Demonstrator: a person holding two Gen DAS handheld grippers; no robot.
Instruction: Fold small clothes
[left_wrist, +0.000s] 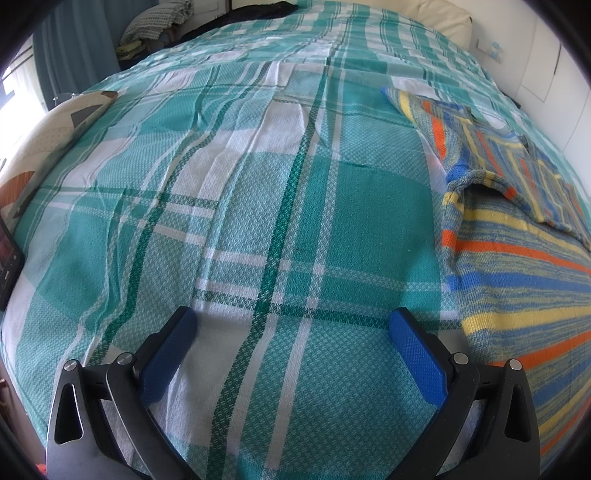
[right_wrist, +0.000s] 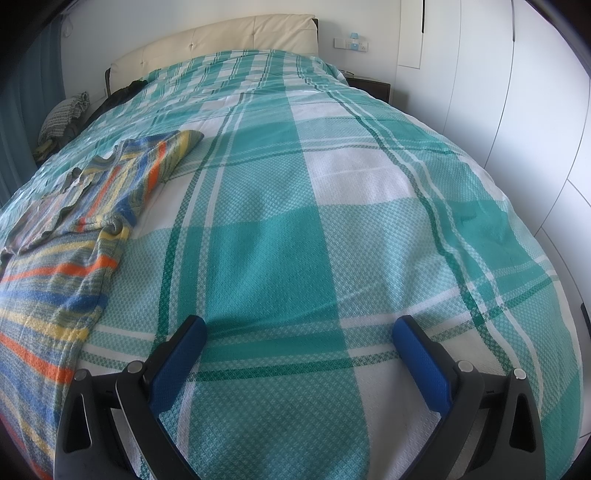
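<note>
A striped knit garment (left_wrist: 517, 266) in blue, yellow and orange lies flat on the teal plaid bedspread (left_wrist: 258, 184), with a sleeve folded over its upper part. It fills the right side of the left wrist view and the left side of the right wrist view, garment (right_wrist: 62, 251). My left gripper (left_wrist: 293, 325) hovers open over bare bedspread, just left of the garment's edge. My right gripper (right_wrist: 301, 334) is open too, over bedspread (right_wrist: 314, 203) to the right of the garment. Neither holds anything.
A patterned cushion (left_wrist: 40, 147) and a dark screen (left_wrist: 9, 258) sit at the bed's left edge. Piled fabrics (right_wrist: 62, 114) lie by the cream headboard (right_wrist: 221, 40). White cupboard doors (right_wrist: 517, 110) and a dark nightstand (right_wrist: 373, 88) flank the bed's right side.
</note>
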